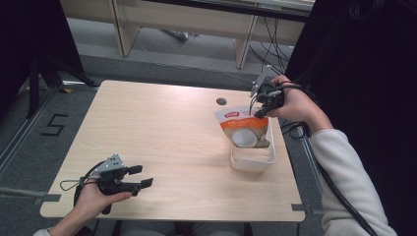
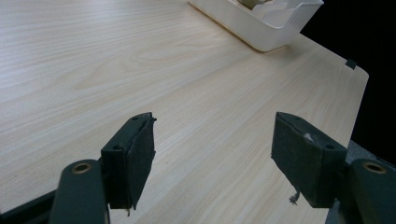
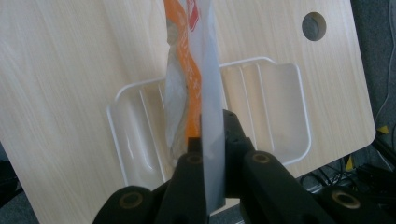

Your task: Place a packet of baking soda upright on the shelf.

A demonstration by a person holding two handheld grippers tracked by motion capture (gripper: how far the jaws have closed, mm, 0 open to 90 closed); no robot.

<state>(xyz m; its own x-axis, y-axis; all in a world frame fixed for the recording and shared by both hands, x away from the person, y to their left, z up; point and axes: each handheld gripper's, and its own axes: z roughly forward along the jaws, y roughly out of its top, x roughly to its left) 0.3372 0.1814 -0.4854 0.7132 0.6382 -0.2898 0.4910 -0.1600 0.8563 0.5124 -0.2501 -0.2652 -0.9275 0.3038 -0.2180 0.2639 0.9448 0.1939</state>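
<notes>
Right gripper (image 1: 257,112): jaws closed tight on the top edge of an orange-and-white pouch (image 1: 244,129); pads pinch the thin film edge-on, as the right gripper view shows.
Pouch: hangs below the right gripper, upright, its lower end inside the white tray (image 1: 252,162); whether it touches the tray floor cannot be told.
Tray: directly beneath the right gripper, near the table's right edge; ribbed floor visible on both sides of the pouch in the right gripper view.
Left gripper (image 1: 140,176): jaws wide apart, nothing between them; bare table (image 1: 162,128) between the pads in the left gripper view.
Left gripper, position: low over the table, well apart from tray and pouch, pointing toward them; the tray corner sits far ahead of its jaws.
Cable hole (image 1: 221,101): in the tabletop, just beyond the pouch, beside the right gripper.
</notes>
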